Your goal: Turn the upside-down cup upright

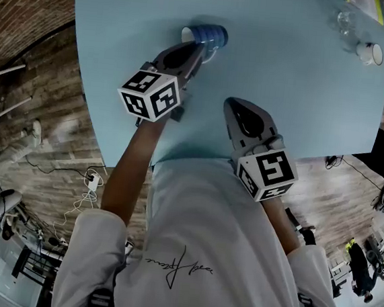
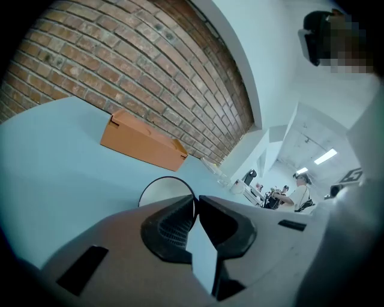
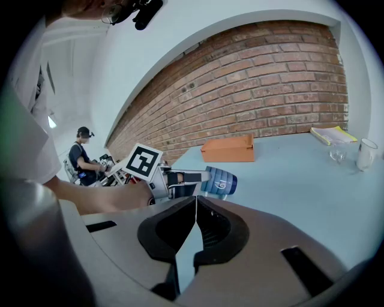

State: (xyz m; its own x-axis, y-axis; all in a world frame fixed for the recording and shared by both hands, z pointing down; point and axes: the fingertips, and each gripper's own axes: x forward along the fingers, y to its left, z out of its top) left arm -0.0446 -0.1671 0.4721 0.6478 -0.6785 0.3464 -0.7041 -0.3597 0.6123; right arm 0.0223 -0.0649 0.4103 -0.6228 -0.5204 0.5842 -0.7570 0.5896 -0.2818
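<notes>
A blue ribbed cup [image 1: 211, 34] lies sideways over the light blue table [image 1: 298, 106], its white mouth toward the left of the head view. My left gripper [image 1: 197, 49] is shut on the cup's rim. In the left gripper view the round white mouth [image 2: 161, 190] shows just beyond the nearly closed jaws. The right gripper view shows the cup [image 3: 221, 183] held level by the left gripper [image 3: 180, 183]; I cannot tell whether the cup touches the table. My right gripper [image 1: 235, 108] rests near the table's front edge, shut and holding nothing.
An orange box [image 3: 228, 149] lies at the table's far side by the brick wall. A white mug [image 1: 369, 53], a clear glass [image 1: 345, 22] and a yellow-edged book [image 3: 330, 135] stand at the far right corner. People are in the room beyond.
</notes>
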